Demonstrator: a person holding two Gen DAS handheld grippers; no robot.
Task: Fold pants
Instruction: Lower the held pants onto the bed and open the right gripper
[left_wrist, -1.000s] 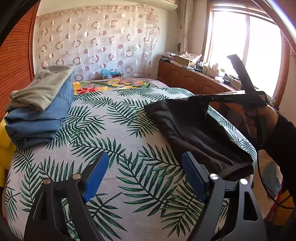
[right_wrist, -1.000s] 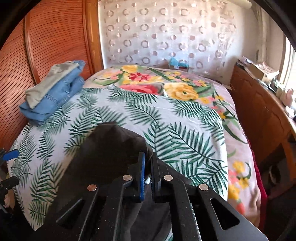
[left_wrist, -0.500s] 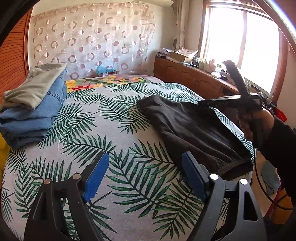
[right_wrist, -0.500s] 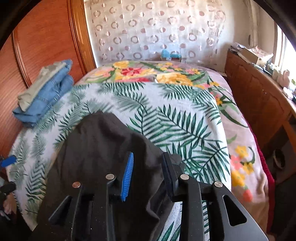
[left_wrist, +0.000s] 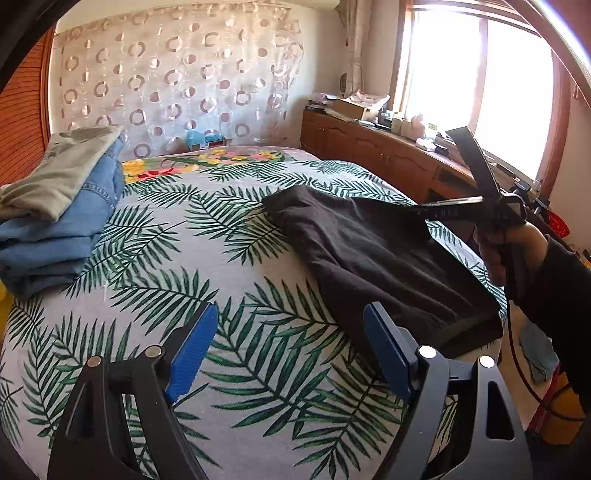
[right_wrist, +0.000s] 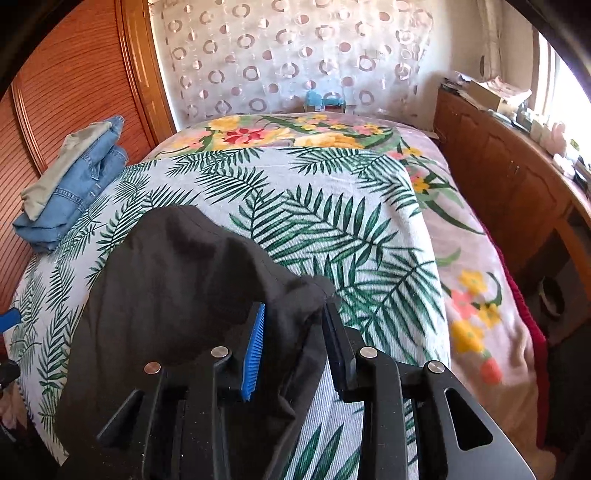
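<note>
the folded black cotton pants (left_wrist: 384, 254) lie on the palm-leaf printed bedspread (left_wrist: 207, 266). the left gripper (left_wrist: 288, 350) hangs wide open over bare bedspread, holding nothing. the right gripper (right_wrist: 291, 325) stands partly open, a bunched pants corner between its pads, not pinched.

The black pants (left_wrist: 384, 254) lie folded flat on the leaf-print bed (left_wrist: 229, 280) near its window-side edge, stretching from a narrow far end to a thick folded end, one corner bunched up in a small hump.

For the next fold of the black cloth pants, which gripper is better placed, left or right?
Probably the right gripper: it is open directly over an edge of the black cloth pants, with cloth between its pads. The left gripper is open over bare leaf-print bedspread, beside the pants.
</note>
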